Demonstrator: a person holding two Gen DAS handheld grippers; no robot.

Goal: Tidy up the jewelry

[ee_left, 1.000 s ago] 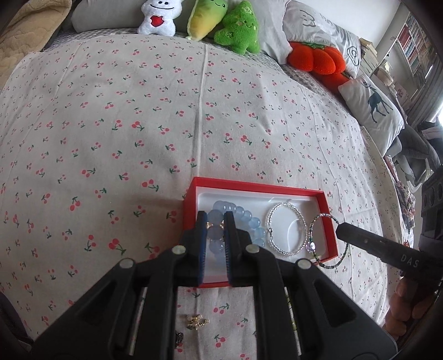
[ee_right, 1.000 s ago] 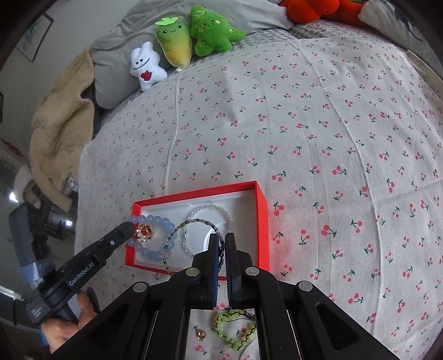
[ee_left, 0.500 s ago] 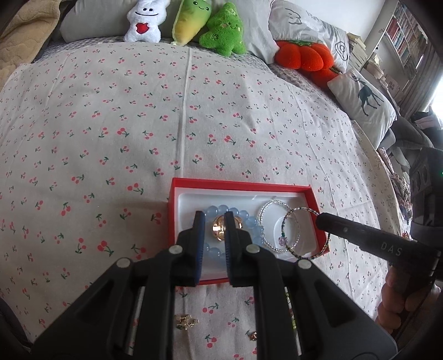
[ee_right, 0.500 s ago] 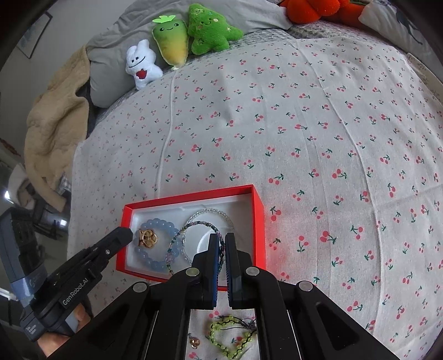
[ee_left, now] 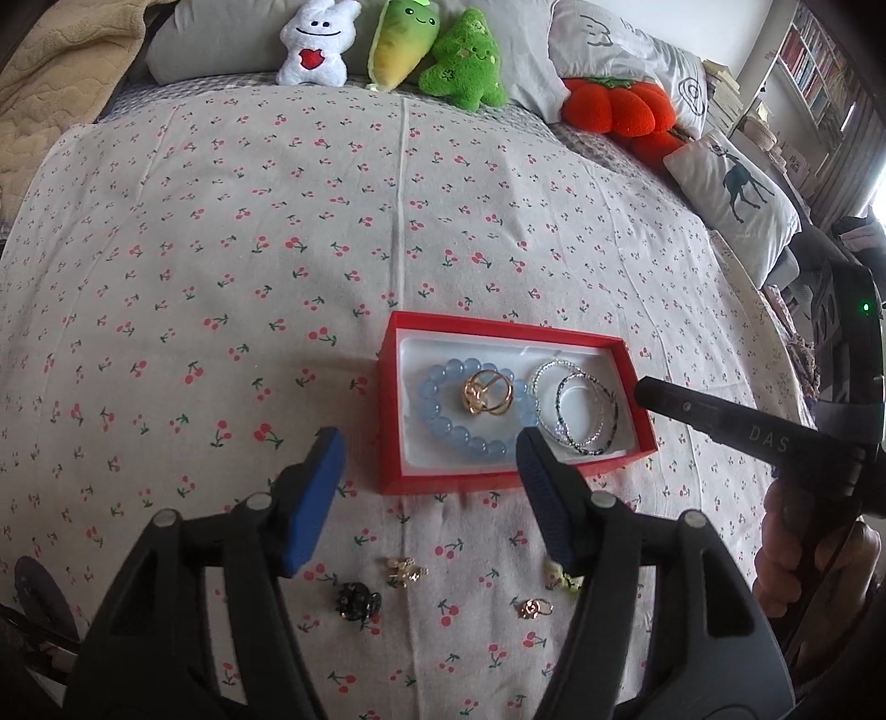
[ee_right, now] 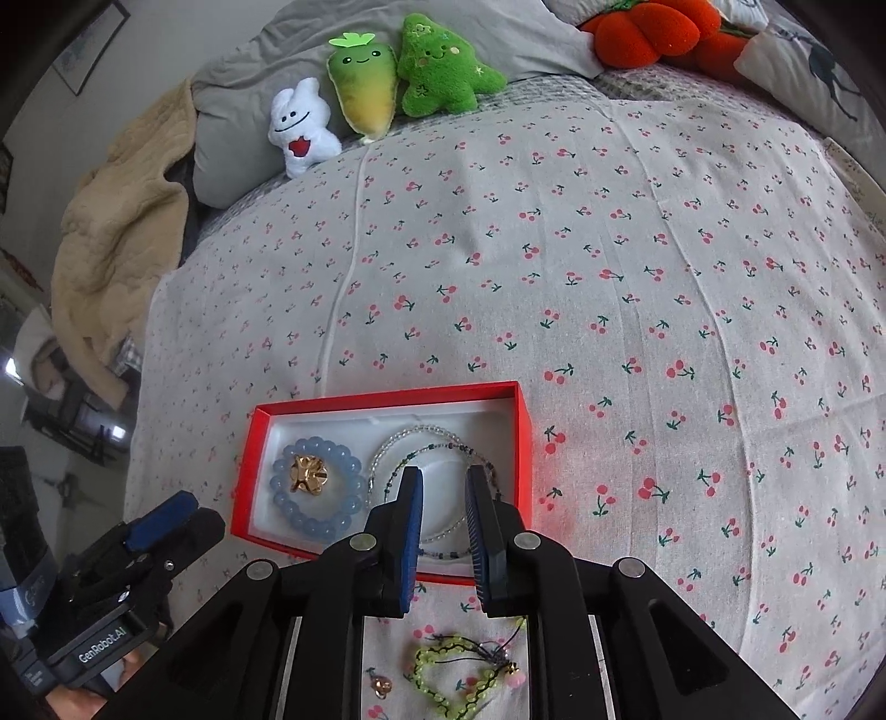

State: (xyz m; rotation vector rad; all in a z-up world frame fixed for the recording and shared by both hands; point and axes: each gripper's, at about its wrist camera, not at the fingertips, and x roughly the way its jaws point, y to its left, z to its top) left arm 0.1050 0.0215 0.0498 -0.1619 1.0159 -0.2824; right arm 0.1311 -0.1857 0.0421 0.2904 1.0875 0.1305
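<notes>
A red box (ee_left: 390, 421) (ee_right: 523, 443) with a white lining lies on the cherry-print bedspread. It holds a blue bead bracelet (ee_left: 437, 423) (ee_right: 343, 512), a gold piece (ee_left: 487, 392) (ee_right: 308, 474) inside that bracelet, and thin bead bracelets (ee_left: 581, 407) (ee_right: 437, 443). My left gripper (ee_left: 429, 451) is open wide and empty, just in front of the box. My right gripper (ee_right: 444, 487) is partly open over the thin bracelets, holding nothing. Loose on the bedspread are a gold charm (ee_left: 406, 570), a black piece (ee_left: 357, 600), a small gold ring piece (ee_left: 534, 608) (ee_right: 382, 687) and a green cord bracelet (ee_right: 454, 678).
Plush toys (ee_left: 387, 47) (ee_right: 382, 88) and pillows (ee_left: 736, 194) line the far edge of the bed. A beige blanket (ee_right: 111, 238) lies at the far left. Bookshelves (ee_left: 814, 83) stand at the right.
My left gripper has let go of the gold piece inside the blue bracelet, drawn back and opened wide. My right gripper has opened, leaving the dark bead bracelet in the box.
</notes>
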